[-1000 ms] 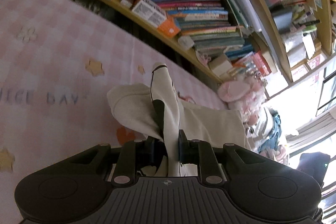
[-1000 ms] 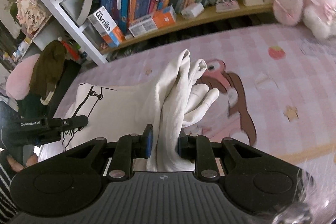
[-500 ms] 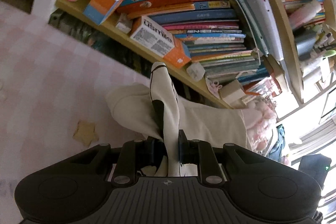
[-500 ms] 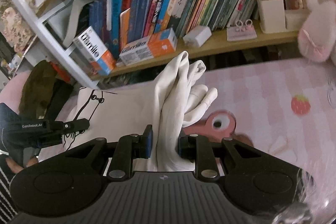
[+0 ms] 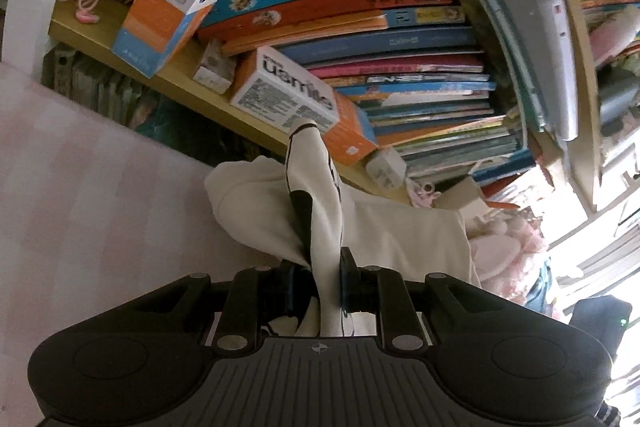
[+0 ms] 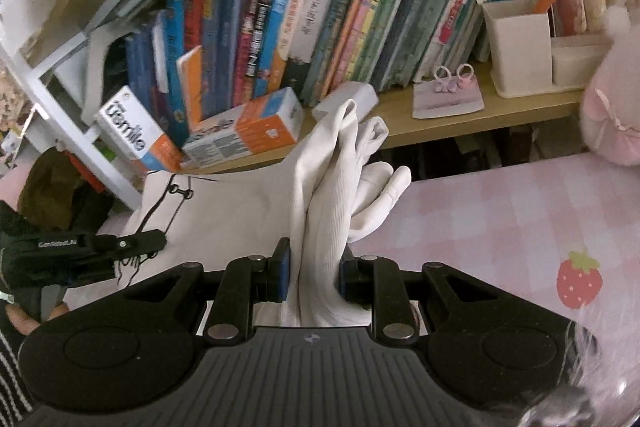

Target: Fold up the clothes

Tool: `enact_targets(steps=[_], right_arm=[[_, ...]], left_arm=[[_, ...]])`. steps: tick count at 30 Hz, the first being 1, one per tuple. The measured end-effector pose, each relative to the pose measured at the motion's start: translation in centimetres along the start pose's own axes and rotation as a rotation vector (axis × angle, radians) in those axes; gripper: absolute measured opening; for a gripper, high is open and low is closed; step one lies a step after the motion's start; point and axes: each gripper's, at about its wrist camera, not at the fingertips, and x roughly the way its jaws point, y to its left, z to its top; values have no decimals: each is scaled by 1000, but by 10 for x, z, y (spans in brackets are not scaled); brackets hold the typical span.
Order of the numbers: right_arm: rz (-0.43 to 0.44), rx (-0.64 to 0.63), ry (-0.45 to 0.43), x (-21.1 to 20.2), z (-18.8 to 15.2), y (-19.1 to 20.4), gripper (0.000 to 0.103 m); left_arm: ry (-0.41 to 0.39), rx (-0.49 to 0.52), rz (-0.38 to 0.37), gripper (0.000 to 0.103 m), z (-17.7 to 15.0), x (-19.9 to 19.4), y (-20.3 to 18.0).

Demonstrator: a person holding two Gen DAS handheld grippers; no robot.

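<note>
Both of my grippers are clamped on the same cream garment. The left gripper has its jaws drawn in tight on a narrow bunched edge carrying black printed lines. The right gripper is pinched onto a thicker wad of ribbed fabric, several layers deep, with loose folds spilling past the fingertips.

The garment is lifted and slung between the two grippers above the pink checked bed cover, close to the bookshelf. Whether any part rests on the bed I cannot tell.

Handling judgement: light, soft, fully limp knit. It drapes and sags between holds and will not keep a crease unaided. The ribbed section looks stretchier and bulkier than the smooth printed panel. It is not slippery, so the pads should hold.

Best holds are at hems, corners or shoulder seams, one or two layers only. The right hold looks too bunched for a flat fold.
</note>
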Motion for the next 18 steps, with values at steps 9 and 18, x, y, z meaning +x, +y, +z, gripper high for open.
enact_targets(steps=[9,18], right_arm=[[-43,135,21,27,-14,-31,30],[-212,-28,-18,11,-16,-1,70]], left_arm=[[-19,-92,60,30,-10,12,24],[-76,-82,161,64,-18,-16,10]])
